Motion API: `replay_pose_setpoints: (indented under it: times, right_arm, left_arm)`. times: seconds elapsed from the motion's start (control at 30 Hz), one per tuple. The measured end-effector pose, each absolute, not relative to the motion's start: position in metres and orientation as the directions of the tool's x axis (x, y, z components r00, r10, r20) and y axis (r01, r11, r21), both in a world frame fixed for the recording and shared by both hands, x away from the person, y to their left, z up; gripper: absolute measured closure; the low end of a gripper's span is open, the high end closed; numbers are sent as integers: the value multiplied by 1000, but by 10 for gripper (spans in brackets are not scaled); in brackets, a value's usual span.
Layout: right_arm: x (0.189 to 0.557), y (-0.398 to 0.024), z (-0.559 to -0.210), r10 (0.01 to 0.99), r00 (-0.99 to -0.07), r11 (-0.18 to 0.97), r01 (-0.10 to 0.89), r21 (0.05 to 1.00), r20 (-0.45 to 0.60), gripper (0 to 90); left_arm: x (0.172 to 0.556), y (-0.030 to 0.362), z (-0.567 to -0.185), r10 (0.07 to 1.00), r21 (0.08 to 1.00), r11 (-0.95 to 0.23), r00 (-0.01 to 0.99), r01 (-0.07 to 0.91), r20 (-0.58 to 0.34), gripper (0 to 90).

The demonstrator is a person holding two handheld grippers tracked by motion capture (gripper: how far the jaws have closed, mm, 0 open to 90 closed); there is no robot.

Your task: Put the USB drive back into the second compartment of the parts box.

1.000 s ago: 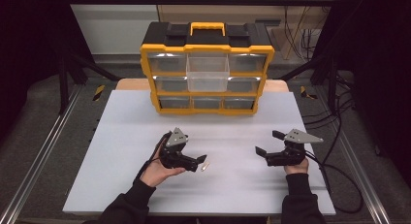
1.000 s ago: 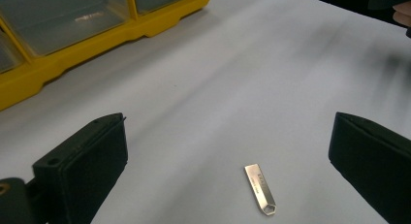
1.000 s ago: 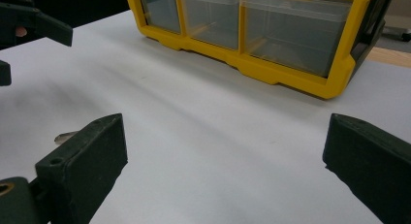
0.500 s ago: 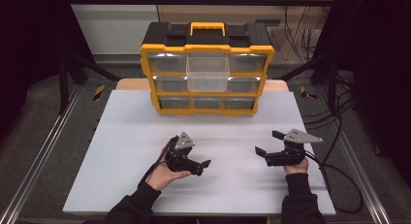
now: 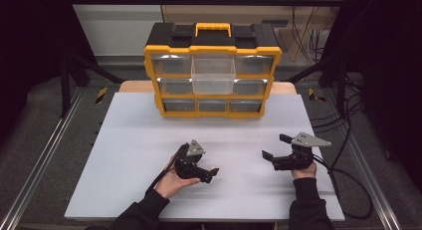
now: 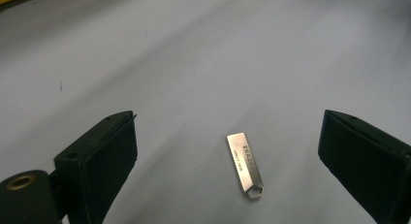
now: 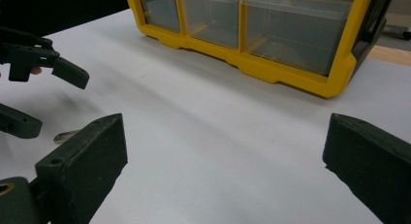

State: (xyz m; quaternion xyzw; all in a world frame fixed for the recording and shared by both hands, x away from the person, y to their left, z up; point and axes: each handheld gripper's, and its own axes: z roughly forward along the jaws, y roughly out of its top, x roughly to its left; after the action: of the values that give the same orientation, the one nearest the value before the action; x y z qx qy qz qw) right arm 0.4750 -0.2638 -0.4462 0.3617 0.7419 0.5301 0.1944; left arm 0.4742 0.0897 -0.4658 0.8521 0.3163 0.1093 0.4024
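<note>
Since the metal stick (image 6: 246,165) looks thin, light and slippery, the left gripper (image 6: 228,156), closing but empty, should pinch its long edges.

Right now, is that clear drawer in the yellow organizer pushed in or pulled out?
Pulled out: the clear drawer juts forward past its neighbours in the yellow organizer.
</note>
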Motion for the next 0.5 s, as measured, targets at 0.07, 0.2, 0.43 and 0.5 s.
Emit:
replay_pose_setpoints:
  times: [0.07, 0.2, 0.43, 0.5]
  right_arm:
    - [475, -264, -446, 743, -662, 176, 331, 927, 95, 27]
    - [475, -264, -446, 743, -662, 175, 332, 927, 97, 27]
    - [475, -264, -446, 743, -662, 176, 333, 926, 97, 27]
    - [475, -264, -446, 743, -662, 175, 333, 927, 97, 27]
  left_arm:
    - [475, 89, -467, 631, 748, -480, 773, 458, -69, 95]
    - [475, 87, -471, 633, 729, -493, 771, 475, -75, 145]
    - [474, 85, -473, 631, 704, -520, 773, 484, -65, 253]
    - [473, 84, -473, 630, 698, -529, 775, 482, -57, 289]
